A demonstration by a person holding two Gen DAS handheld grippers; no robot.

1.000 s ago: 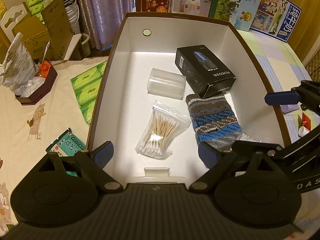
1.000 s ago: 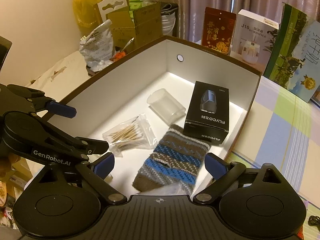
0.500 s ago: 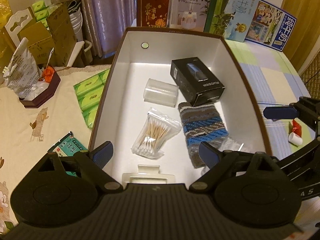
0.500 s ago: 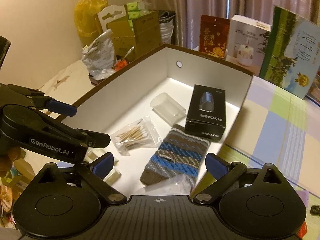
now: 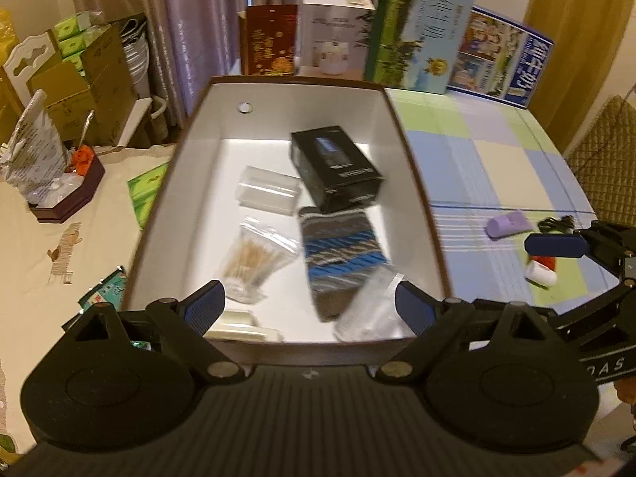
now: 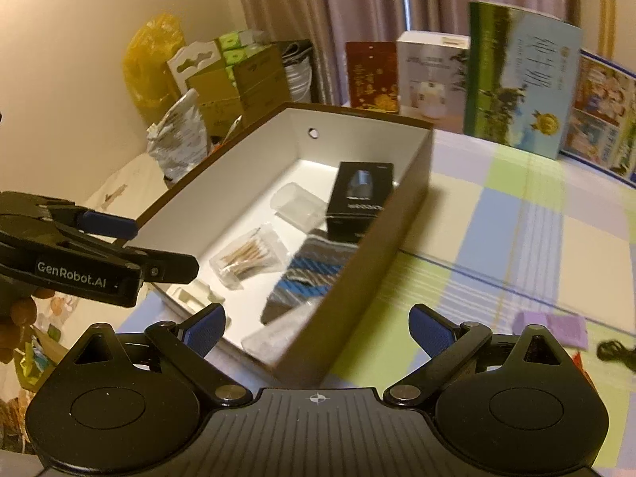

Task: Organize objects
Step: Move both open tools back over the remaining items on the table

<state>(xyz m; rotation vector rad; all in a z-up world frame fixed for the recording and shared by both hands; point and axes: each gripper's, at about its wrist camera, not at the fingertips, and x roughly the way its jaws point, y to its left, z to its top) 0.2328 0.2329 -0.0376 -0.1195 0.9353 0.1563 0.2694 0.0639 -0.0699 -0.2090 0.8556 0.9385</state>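
Observation:
A brown box with a white inside stands on the checked cloth. In it lie a black carton, a clear plastic case, a bag of cotton swabs, a striped knit sock, a clear bag and a white tray. My left gripper hangs open above the box's near wall, holding nothing. My right gripper is open over the box's near corner, also with nothing in it.
Right of the box lie a lilac piece, a black cord and a small red and white item. Green tissue packs and a dark red tray sit left. Upright boxes and books line the back.
Both grippers have pulled back and risen from the box, so the whole box and more of the checked cloth show. The right one has swung out past the box's right wall.

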